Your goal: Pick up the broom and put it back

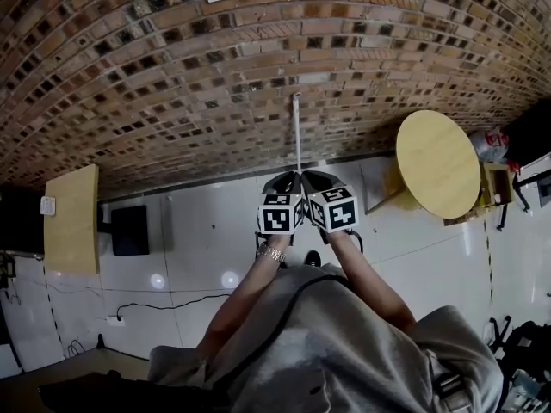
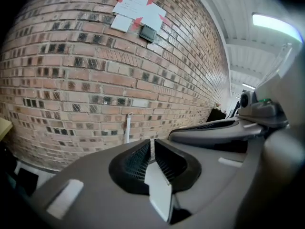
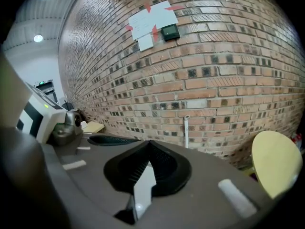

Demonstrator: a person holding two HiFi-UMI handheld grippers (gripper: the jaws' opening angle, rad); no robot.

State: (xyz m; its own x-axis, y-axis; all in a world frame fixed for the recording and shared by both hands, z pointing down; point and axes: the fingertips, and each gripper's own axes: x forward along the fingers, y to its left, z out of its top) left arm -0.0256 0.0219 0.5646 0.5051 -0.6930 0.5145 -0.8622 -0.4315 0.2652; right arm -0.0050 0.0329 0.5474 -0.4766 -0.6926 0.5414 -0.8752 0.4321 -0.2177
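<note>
The broom's white handle (image 1: pixel 296 126) stands upright against the brick wall (image 1: pixel 215 76); its lower end is hidden behind my grippers. It shows as a thin white stick in the left gripper view (image 2: pixel 127 128) and in the right gripper view (image 3: pixel 187 129). My left gripper (image 1: pixel 285 181) and right gripper (image 1: pixel 316 180) are held side by side just in front of it, apart from the handle. Both point toward the wall. The left gripper (image 2: pixel 151 146) is shut with nothing between its pads. So is the right gripper (image 3: pixel 148 150).
A round yellow table (image 1: pixel 437 163) stands at the right by the wall, with a small wooden stool (image 1: pixel 497 185) beside it. A wooden tabletop (image 1: pixel 71 219) and a black box (image 1: pixel 129 230) are at the left. A cable (image 1: pixel 164 304) lies on the white floor. Papers (image 2: pixel 138 9) hang on the wall.
</note>
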